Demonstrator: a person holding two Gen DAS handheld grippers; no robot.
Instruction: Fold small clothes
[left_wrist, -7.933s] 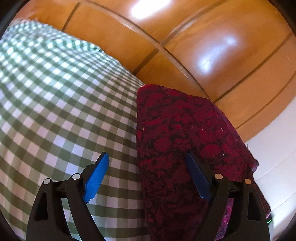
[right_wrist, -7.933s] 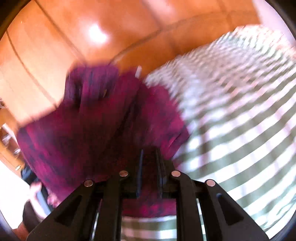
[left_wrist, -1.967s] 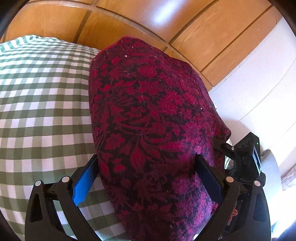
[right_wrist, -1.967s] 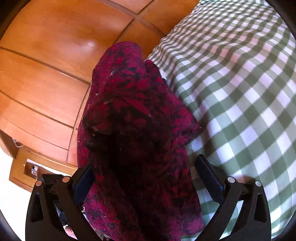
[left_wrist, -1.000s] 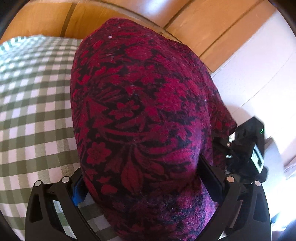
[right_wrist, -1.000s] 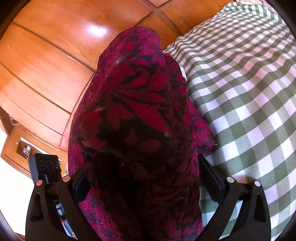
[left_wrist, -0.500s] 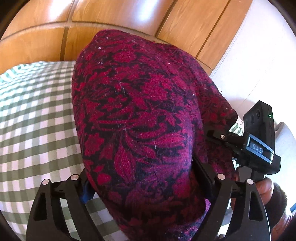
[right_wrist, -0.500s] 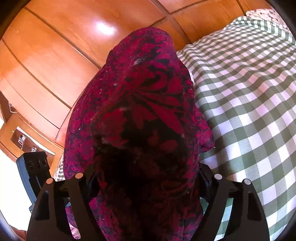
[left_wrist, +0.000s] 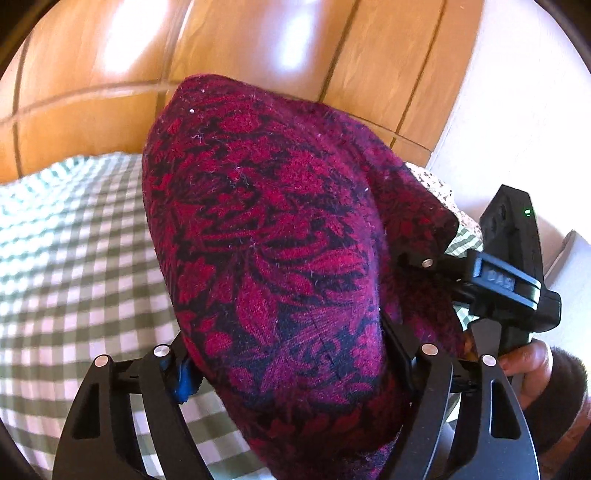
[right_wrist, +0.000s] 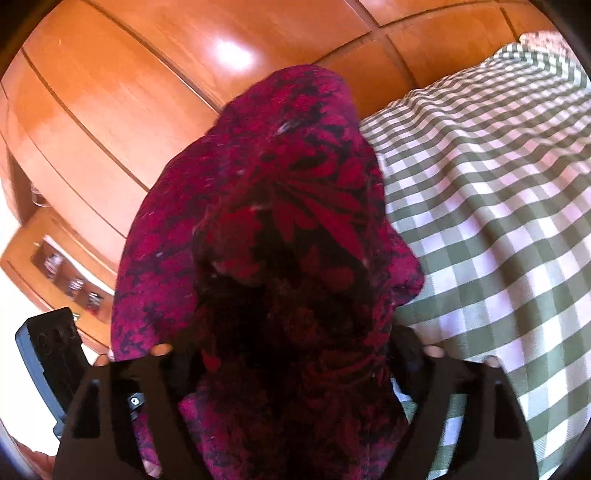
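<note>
Lying bundled between both grippers: folded garment (left_wrist: 273, 258), dark red w/ black floral pattern, thick fuzzy knit, raised above bed (left_wrist: 74, 258). Fills centre of both wrist views; far end rounded, against wood panelling.

Left gripper (left_wrist: 288, 365): jaws closing, garment between them; blue pad (left_wrist: 183, 380) partly visible at left edge of cloth, right finger buried against cloth. Pads pressing on bundle from both sides, as far as visible.

Right gripper (right_wrist: 295, 354): jaws opening, garment (right_wrist: 266, 221) between them, draped over both fingers; pads hidden by cloth, contact w/ cloth not clearly seen. View slightly blurred.

Right gripper body (left_wrist: 513, 273) seen in left view at right edge, black, small green light on; hand (left_wrist: 532, 365) in dark fuzzy sleeve (left_wrist: 565, 398) holding its handle. Left gripper body (right_wrist: 51, 354) seen in right view, lower left, black.

Bed cover: green-and-white check, beneath and beside garment.

Wood panelling (left_wrist: 110, 74): glossy orange-brown, dark seams, behind bed. White wall (left_wrist: 517, 92) at right of left view. Wooden shelf unit (right_wrist: 62, 266) w/ small items, left of right view, too blurred to identify.
</note>
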